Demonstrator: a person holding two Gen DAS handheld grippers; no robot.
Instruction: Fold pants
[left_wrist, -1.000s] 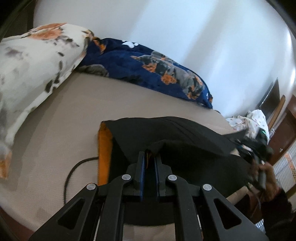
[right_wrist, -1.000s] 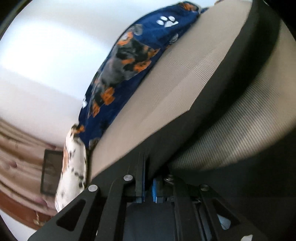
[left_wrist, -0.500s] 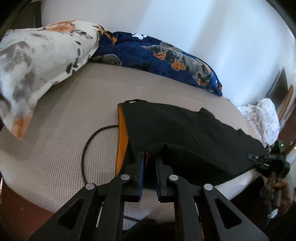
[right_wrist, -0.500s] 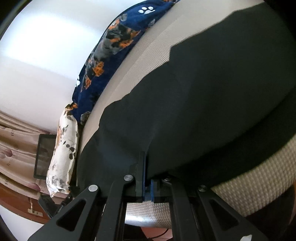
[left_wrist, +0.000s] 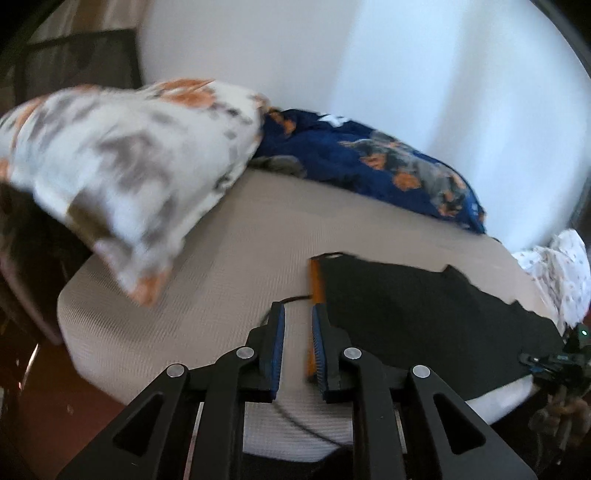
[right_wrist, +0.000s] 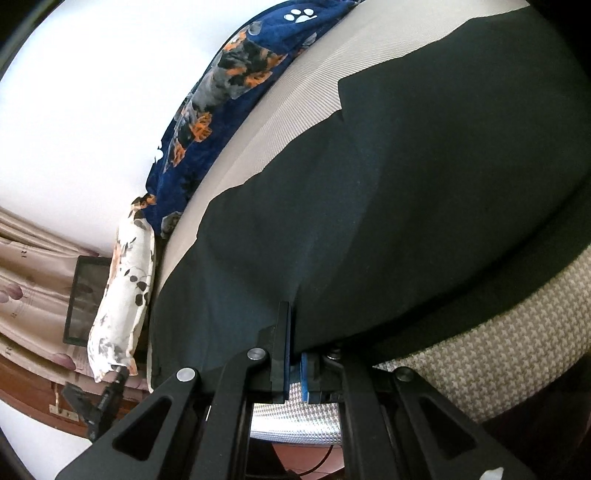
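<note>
One black pants (left_wrist: 424, 317), two tongs: left (left_wrist: 297, 314) parted, right (right_wrist: 291, 317) clamped.

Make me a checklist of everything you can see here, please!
Surface: beige bed, textured cover.
Job's things: black pants spread flat on the bed, orange band at one edge.
Clutter: floral pillow, blue dog-print blanket, white cloth at the bed's far side.
Grippers: left gripper open, off the pants; right gripper pinching the pants' edge.
Cables: thin dark cord by the orange band.
Surroundings: white wall, curtain.
</note>
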